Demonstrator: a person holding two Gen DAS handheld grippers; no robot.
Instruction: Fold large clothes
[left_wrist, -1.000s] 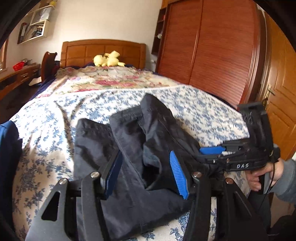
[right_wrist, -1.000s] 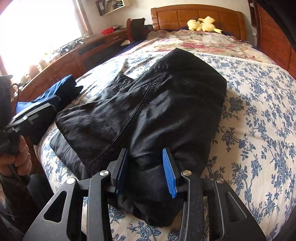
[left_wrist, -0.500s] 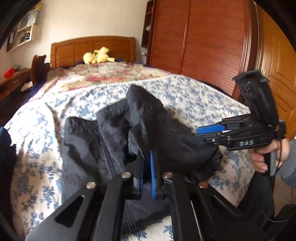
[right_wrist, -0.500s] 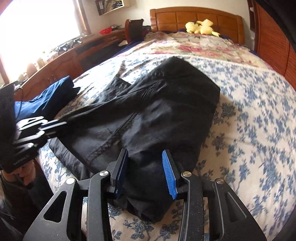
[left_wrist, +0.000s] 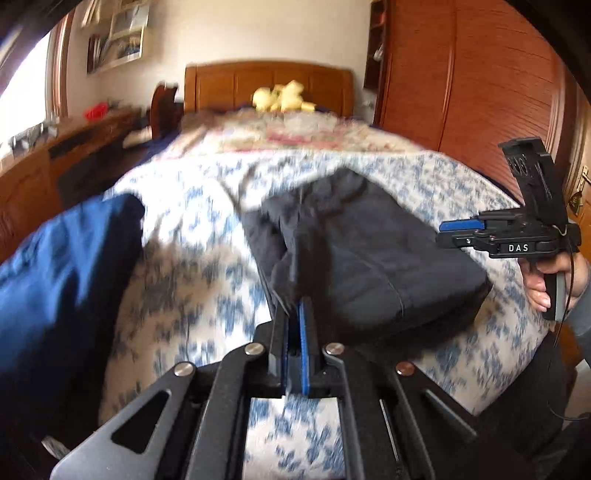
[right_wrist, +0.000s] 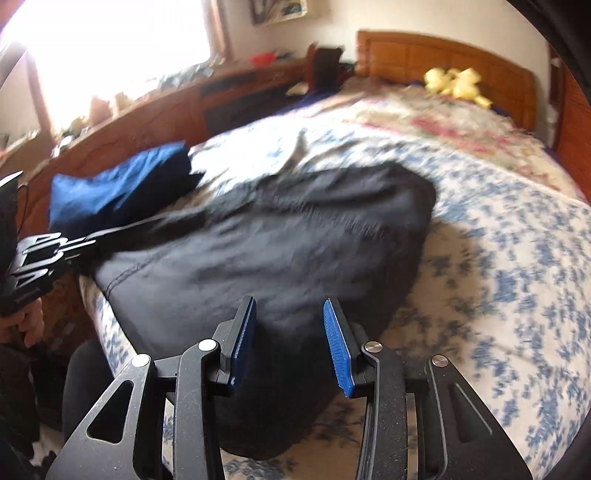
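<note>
Left tongs (left_wrist: 295, 314) pinch black garment (left_wrist: 369, 251) fold | floral quilt (left_wrist: 192, 266)

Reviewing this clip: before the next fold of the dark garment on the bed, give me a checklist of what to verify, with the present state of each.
1. Left gripper pinches an edge of the black garment: ok, pads together with cloth rising between them.
2. Right gripper has a grip: cannot tell; its jaws stand apart with dark cloth between, contact unclear.
3. Garment lies wholly on the bedspread: not ok, its near end hangs over the bed's edge.
4. Blue garment out of the way: ok, apart at the bed's side.
5. Bedspread beyond the garment bare for folding: ok.
6. Frames sharp: not ok, both blurred.
</note>
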